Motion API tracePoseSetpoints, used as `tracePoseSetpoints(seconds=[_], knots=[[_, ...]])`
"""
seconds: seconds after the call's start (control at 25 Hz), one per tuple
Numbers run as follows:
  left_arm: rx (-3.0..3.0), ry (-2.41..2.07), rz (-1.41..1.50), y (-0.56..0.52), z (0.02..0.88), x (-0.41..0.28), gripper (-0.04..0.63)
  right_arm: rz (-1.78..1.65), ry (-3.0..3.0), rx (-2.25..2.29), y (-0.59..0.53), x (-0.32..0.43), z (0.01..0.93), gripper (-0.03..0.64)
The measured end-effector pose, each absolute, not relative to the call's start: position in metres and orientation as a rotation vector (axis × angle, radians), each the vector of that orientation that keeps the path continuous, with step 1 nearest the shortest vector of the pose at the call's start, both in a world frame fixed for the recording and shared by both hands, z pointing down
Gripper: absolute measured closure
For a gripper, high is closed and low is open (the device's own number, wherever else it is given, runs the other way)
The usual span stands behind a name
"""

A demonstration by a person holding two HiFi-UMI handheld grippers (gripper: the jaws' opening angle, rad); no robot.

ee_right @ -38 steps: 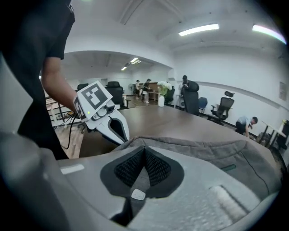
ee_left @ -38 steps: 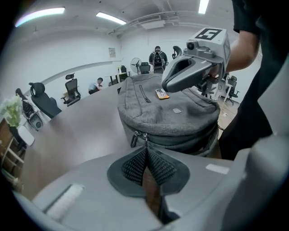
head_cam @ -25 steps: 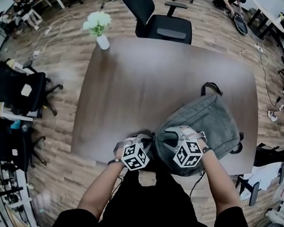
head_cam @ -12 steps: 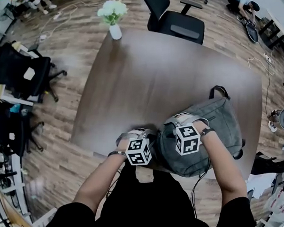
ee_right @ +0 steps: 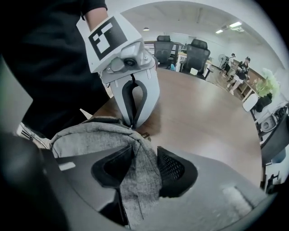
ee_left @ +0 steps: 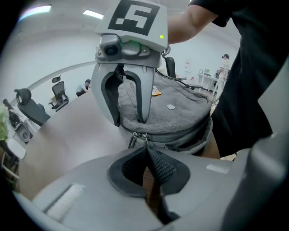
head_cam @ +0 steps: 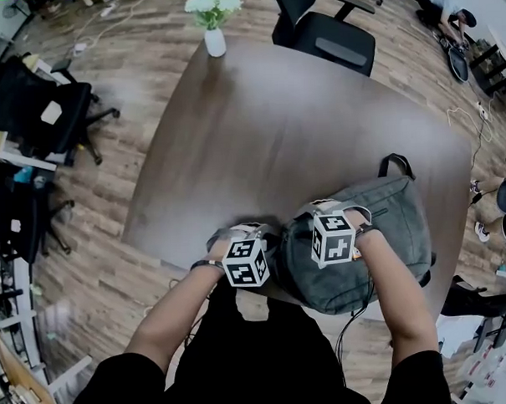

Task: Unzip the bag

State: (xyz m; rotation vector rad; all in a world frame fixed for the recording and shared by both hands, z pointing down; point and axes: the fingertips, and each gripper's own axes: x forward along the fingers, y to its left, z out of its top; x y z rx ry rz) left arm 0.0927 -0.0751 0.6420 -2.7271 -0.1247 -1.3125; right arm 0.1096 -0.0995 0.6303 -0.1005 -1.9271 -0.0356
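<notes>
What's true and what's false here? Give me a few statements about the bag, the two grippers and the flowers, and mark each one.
1. The bag lies on the table. True.
2. The right gripper is empty. False: a fold of the bag's gray fabric sits between its jaws, which have just been closing on it.
3. The left gripper is shut on a zipper pull of the bag. True.
4. The vase of flowers stands right beside the bag. False: it stands at the far edge of the table, well apart from the bag.
5. The bag is red. False: it is gray.
</notes>
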Motion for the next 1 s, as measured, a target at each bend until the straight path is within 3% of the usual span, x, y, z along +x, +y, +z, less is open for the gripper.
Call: tracePoseSetpoints(seconds=[0.36, 1.0], knots=[[-2.71, -0.187, -1.368, -0.074, 0.635, 0.085, 0.575, 0.005, -1.984, 0.112, -0.128, 0.123, 0.624, 0.466], [-2.785, -0.028, -1.43, -0.075, 0.628, 0.08, 0.575, 0.206, -2.003, 0.575, -0.204, 0.14, 0.622, 0.463]])
